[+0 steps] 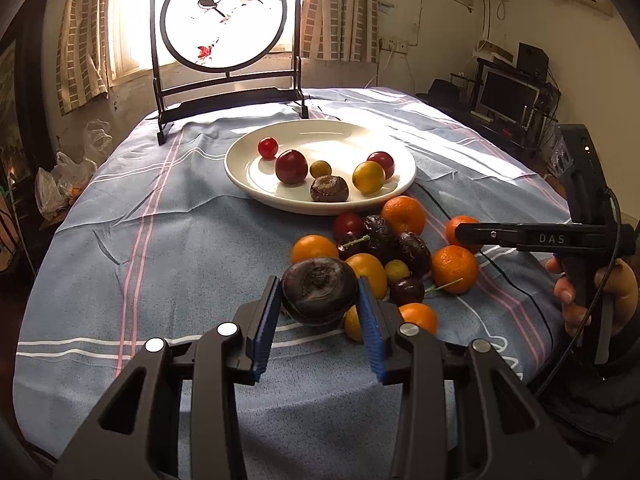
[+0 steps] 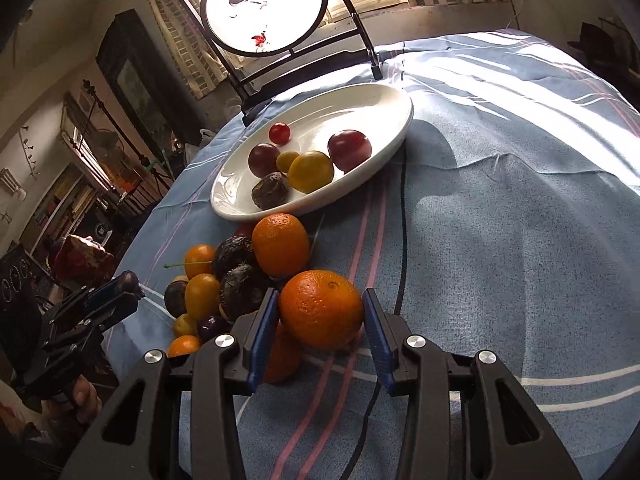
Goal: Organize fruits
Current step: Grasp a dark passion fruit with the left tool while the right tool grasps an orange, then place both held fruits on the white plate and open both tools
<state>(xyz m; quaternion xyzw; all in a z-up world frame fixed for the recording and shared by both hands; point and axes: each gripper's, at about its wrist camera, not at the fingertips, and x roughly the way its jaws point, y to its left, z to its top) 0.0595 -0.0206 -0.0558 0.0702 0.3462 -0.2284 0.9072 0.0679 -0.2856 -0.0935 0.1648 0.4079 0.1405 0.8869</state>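
Fruits point(image 1: 384, 256) lie heaped on the striped cloth of the surface point(image 1: 160, 240), just before a white plate point(image 1: 240, 168) holding six more. Left tongs point(image 1: 318, 300) clench a dark water chestnut point(image 1: 318, 290). Right tongs point(image 2: 322, 312) straddle an orange point(image 2: 320, 308); whether they grip it I cannot tell.

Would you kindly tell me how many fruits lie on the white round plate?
6 on the white round plate: three red, two yellow, one dark brown. None seems hidden.

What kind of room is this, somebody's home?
Probably a lived-in home: a table under a blue striped cloth, patterned curtains at a sunny window, and a cluttered desk with a small monitor.
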